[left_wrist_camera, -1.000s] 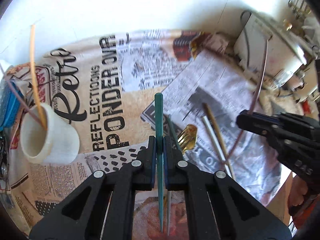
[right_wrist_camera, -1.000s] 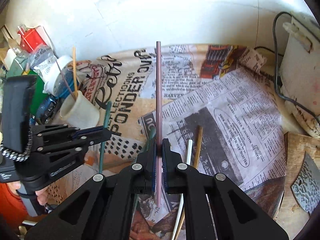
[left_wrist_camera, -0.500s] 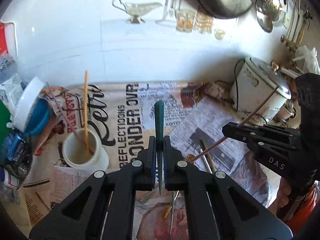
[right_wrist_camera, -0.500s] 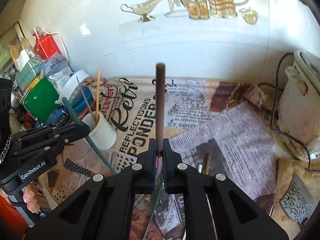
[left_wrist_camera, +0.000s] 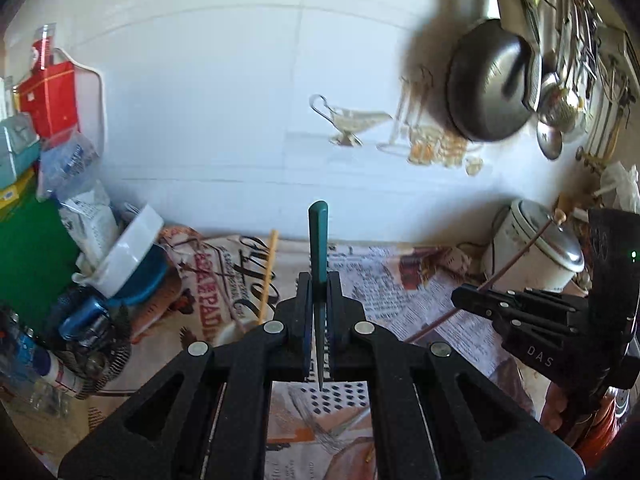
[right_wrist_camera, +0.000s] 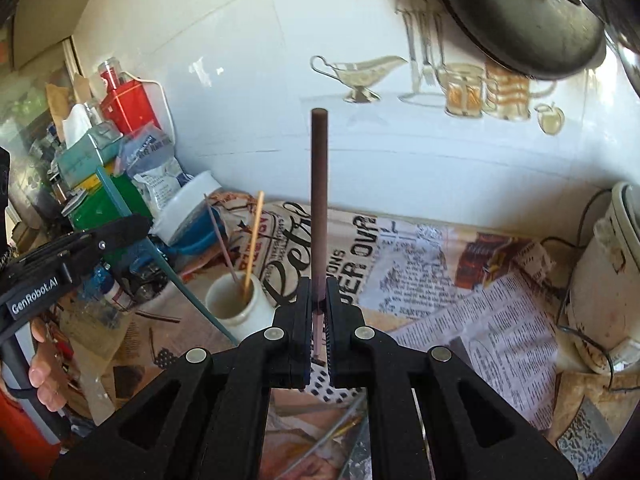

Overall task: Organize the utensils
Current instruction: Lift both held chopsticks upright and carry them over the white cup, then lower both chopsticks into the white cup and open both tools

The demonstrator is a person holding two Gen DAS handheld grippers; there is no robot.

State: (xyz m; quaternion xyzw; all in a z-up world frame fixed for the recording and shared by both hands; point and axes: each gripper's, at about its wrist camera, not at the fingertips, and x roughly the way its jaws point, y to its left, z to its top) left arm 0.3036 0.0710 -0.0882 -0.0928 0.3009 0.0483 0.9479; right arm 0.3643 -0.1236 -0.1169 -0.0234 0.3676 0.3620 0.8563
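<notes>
Above newspaper (right_wrist_camera: pixel 460 264): brown chopstick (right_wrist_camera: pixel 319 184) upright (jaws clamped), teal chopstick (left_wrist_camera: pixel 318 248) likewise.

Matt black plastic against glossy tile and printed paper

The left tool (left_wrist_camera: pixel 319 320) and right tool (right_wrist_camera: pixel 319 320) look like matt black plastic with shiny metal rivets. The teal chopstick (left_wrist_camera: pixel 318 240) and brown chopstick (right_wrist_camera: pixel 319 184) look smooth and matt. Creased newspaper (right_wrist_camera: pixel 420 256) covers the counter; the cup (right_wrist_camera: pixel 236 304) looks like smooth white ceramic, the wall tiles (right_wrist_camera: pixel 260 80) glossy, the hanging pan (left_wrist_camera: pixel 486 84) dull dark metal.
</notes>
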